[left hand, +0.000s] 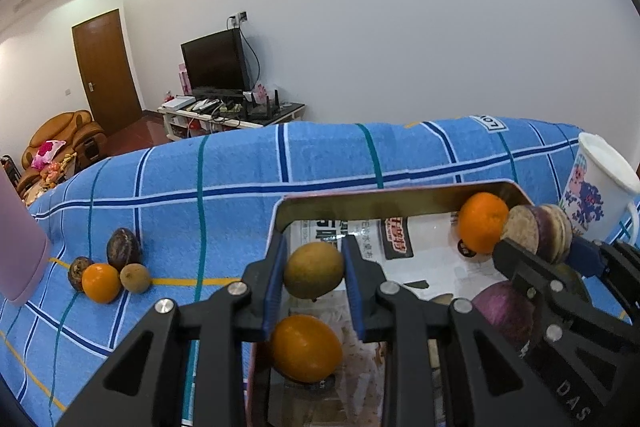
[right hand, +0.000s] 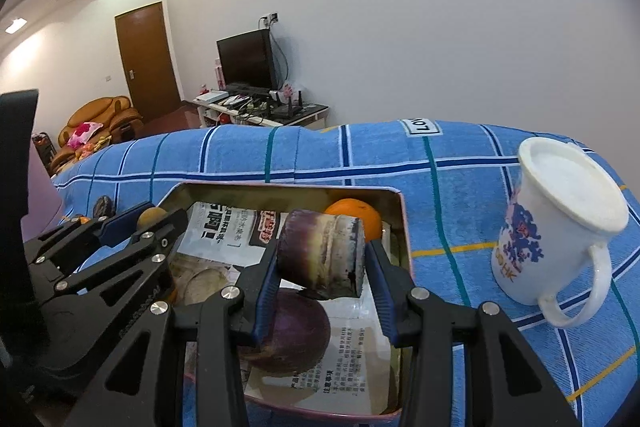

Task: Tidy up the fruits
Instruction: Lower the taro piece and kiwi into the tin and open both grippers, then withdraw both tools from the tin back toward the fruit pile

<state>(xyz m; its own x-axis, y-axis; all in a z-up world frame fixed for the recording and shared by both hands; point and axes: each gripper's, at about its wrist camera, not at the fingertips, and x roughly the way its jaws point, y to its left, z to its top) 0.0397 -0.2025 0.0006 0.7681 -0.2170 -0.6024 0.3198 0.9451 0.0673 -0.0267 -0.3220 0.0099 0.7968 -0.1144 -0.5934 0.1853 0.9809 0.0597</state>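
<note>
My left gripper (left hand: 314, 261) is shut on a yellow-green round fruit (left hand: 314, 279), held over the left end of a metal tin tray (left hand: 400, 194). An orange (left hand: 306, 347) lies in the tray just below it. My right gripper (right hand: 322, 269) is shut on a purple cut chunk of fruit (right hand: 320, 247) above a round purple fruit (right hand: 296, 331) in the same tray (right hand: 405, 227). Another orange (right hand: 358, 217) sits in the tray's far corner. Printed paper lines the tray floor. On the cloth to the left lie an orange (left hand: 101, 283), a dark passion fruit (left hand: 123, 249) and two small fruits.
A blue checked cloth (left hand: 240, 187) covers the table. A white mug (right hand: 560, 223) with a blue print stands to the right of the tray. A pink object (left hand: 20, 247) stands at the left edge. A TV stand, a door and an armchair are far behind.
</note>
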